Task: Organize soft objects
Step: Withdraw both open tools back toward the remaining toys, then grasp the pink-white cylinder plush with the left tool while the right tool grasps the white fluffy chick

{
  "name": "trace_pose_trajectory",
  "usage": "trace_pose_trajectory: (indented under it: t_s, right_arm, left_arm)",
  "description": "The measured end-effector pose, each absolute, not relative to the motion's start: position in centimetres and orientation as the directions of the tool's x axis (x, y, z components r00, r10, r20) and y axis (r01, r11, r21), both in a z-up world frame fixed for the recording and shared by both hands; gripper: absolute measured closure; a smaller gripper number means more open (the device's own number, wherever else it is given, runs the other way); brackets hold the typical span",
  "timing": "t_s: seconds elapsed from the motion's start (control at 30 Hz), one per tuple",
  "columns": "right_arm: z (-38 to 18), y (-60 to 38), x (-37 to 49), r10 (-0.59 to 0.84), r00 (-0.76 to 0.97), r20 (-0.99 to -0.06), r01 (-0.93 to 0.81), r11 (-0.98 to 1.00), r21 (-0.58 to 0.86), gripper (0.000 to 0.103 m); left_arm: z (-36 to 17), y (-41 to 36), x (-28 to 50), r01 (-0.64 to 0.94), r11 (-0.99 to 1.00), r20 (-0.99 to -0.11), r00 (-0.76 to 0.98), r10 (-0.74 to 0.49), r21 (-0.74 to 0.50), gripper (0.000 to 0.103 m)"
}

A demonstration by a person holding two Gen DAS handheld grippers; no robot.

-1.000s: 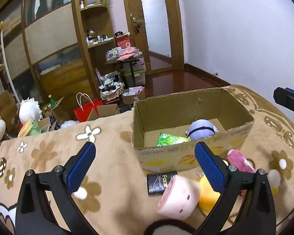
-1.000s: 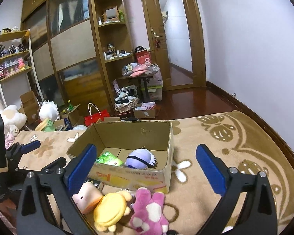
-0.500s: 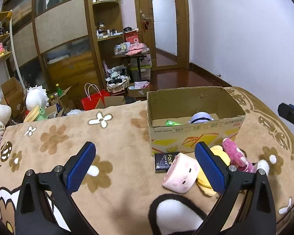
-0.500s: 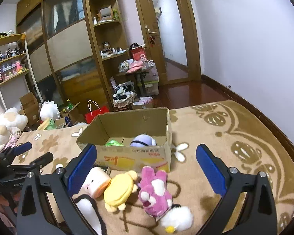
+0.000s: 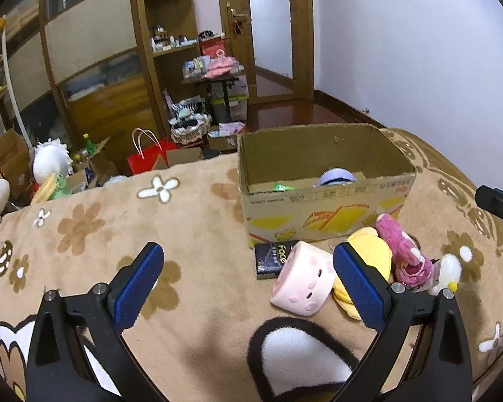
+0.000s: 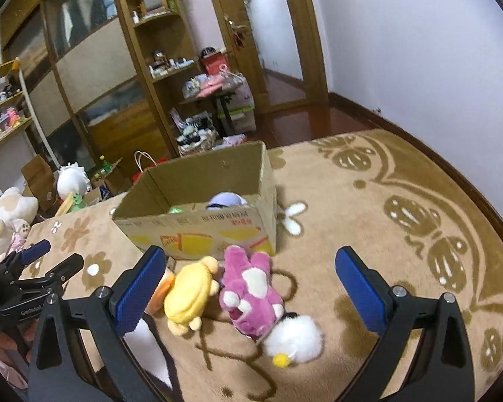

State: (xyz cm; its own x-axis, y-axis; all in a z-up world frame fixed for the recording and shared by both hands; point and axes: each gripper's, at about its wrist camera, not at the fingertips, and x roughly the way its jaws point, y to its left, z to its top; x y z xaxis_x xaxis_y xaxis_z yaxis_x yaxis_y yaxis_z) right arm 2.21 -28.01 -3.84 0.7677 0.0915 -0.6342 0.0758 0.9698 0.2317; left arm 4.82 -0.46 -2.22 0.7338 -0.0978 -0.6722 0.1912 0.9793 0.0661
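Two grippers: both spread wide with nothing between the pads, hovering over the blanket.
Left gripper (image 5: 248, 281): blue pads apart, pointed at bare tan blanket (image 5: 191, 227) on the near left of the toy pile. From the right wrist view it shows up at the far left edge (image 6: 47, 261), also open as far as I can tell.
Right gripper (image 6: 249, 284): pads apart, looking straight down at the toys. Only a black bit of it pokes in at the right edge of the left wrist view (image 5: 498, 202).
Box (image 5: 325, 207): open cardboard one, sitting on the blanket just beyond the toys, yellow print on the near side.
In the box: a purple ball-ish plush (image 5: 337, 177) and something green (image 5: 283, 187) next to it, both mostly hidden by the near wall.
Pink roll (image 5: 303, 279): pale pink cylinder plush with a little face, lying on its side, leftmost of the row in front of the box.
Yellow plush (image 6: 191, 293): right of the roll and touching it, pressed against the magenta one.
Magenta plush (image 6: 248, 288): on its back, head toward the box, white patches on it.
White plush (image 6: 295, 338): fluffy, with a yellow bit, touching the magenta one's near end.
Black pack (image 5: 274, 257): flat, says "Face", wedged between the box and the pink roll.
Room: shelves, a red bag (image 5: 147, 159) and clutter on the floor beyond the blanket.
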Motion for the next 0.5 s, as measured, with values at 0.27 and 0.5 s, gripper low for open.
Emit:
trace_pose_trajectory:
  t_s: [0.27,0.5]
  right_arm:
    - [-6.1,-29.6,3.0,0.072,0.701,-0.709,0.163,0.952,0.258,0.008]
    - [-8.8,-31.1,3.9,0.103,0.626,-0.773,0.227,0.924,0.307,0.019]
  left_arm:
    - [-4.1,-1.5,6.2,0.221,0.975,-0.719,0.684,-0.127,0.038,0.003]
    - [-6.1,-2.7,7.9,0.241,0.970,-0.765,0.628,-0.145,0.014,0.003]
